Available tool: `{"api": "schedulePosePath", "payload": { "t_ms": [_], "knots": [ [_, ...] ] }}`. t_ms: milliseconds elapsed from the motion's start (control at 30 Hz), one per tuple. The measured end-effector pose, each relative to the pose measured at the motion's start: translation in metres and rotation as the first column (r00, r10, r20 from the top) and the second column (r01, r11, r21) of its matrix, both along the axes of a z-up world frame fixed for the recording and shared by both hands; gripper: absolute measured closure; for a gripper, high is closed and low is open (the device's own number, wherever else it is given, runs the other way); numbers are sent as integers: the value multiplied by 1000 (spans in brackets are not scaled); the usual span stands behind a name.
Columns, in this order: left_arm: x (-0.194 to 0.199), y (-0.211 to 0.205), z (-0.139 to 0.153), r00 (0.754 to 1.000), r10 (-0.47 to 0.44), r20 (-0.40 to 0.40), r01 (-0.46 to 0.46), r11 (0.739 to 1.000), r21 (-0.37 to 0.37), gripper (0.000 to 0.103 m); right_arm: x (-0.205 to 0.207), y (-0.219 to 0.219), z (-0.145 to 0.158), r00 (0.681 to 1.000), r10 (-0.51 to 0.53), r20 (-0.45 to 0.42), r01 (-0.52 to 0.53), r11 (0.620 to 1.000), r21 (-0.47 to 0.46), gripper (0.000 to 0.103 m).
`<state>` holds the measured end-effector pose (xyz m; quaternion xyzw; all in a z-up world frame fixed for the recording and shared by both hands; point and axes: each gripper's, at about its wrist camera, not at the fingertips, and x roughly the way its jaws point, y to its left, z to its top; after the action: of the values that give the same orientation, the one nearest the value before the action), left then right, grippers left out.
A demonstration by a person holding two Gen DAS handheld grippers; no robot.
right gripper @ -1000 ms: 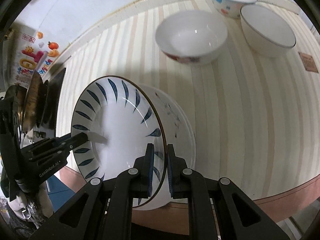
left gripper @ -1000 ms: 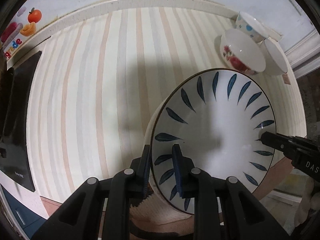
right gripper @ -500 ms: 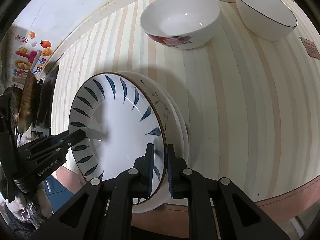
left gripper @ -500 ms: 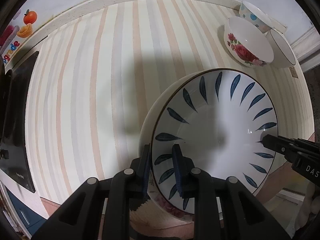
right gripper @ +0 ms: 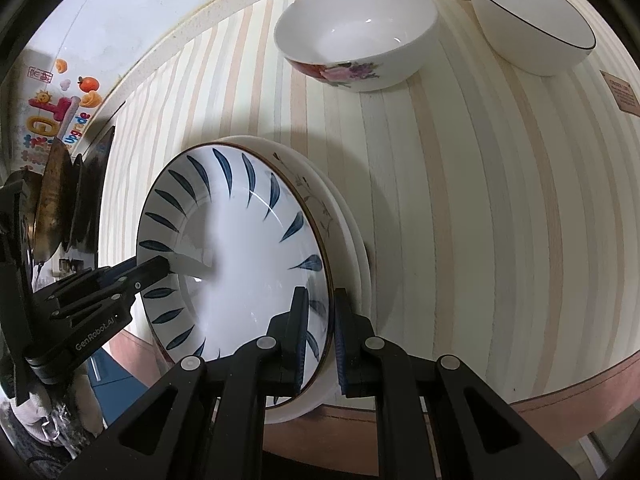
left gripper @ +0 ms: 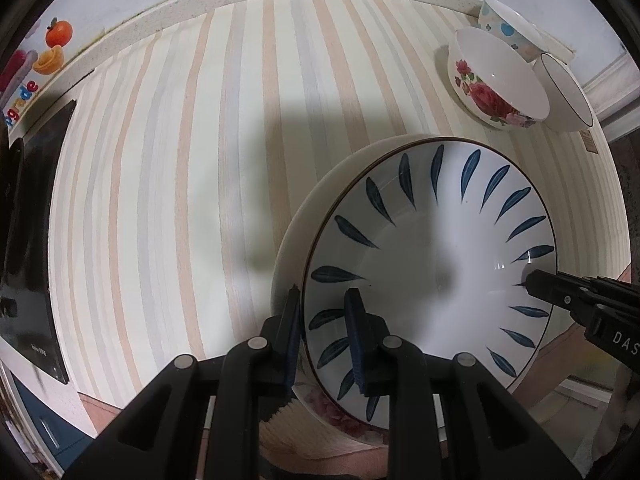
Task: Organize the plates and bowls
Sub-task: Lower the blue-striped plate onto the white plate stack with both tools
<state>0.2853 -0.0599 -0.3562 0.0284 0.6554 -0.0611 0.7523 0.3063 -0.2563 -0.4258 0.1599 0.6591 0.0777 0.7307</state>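
Left wrist view: the left gripper (left gripper: 322,330) sits at six o'clock, its jaws nearly closed and clamped across the rim of the leaf plate (left gripper: 432,272), one finger inside the well, the other outside. The plate hangs low over a plate stack (left gripper: 304,224), whose cream rim shows as a crescent at nine to eleven o'clock of it; whether they already touch cannot be told. At three o'clock the right gripper (left gripper: 530,280) bites the opposite rim, likely so the wide plate stays level as it is set down. Three bowls cluster at one o'clock on the striped table (left gripper: 160,208): a rose bowl (left gripper: 496,76), a dotted bowl (left gripper: 508,26) behind it and a plain bowl (left gripper: 566,96) just beside it.

Right wrist view: the right gripper (right gripper: 318,334) is at six o'clock, jaws almost fully closed on the leaf plate's (right gripper: 236,264) near rim. The stack (right gripper: 340,216) peeks out at two to four o'clock of it, near the table's front edge. The left gripper (right gripper: 166,266) holds the far rim at nine o'clock. The rose bowl (right gripper: 356,36) and plain bowl (right gripper: 528,12) stand well apart at twelve to one o'clock, apparently still to be sorted.
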Motion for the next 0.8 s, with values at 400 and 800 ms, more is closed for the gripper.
{"api": "schedulePosePath", "payload": {
  "t_ms": [400,800],
  "knots": [
    [-4,3,6,999,30,30,-30,999,21,84,3,9,12,1000,2,28,-1,998,-61,87],
    [-43,3,79,982,48,183,-51,999,11,83,-33,23,82,986,57,154,-37,991,-131,87]
  ]
}}
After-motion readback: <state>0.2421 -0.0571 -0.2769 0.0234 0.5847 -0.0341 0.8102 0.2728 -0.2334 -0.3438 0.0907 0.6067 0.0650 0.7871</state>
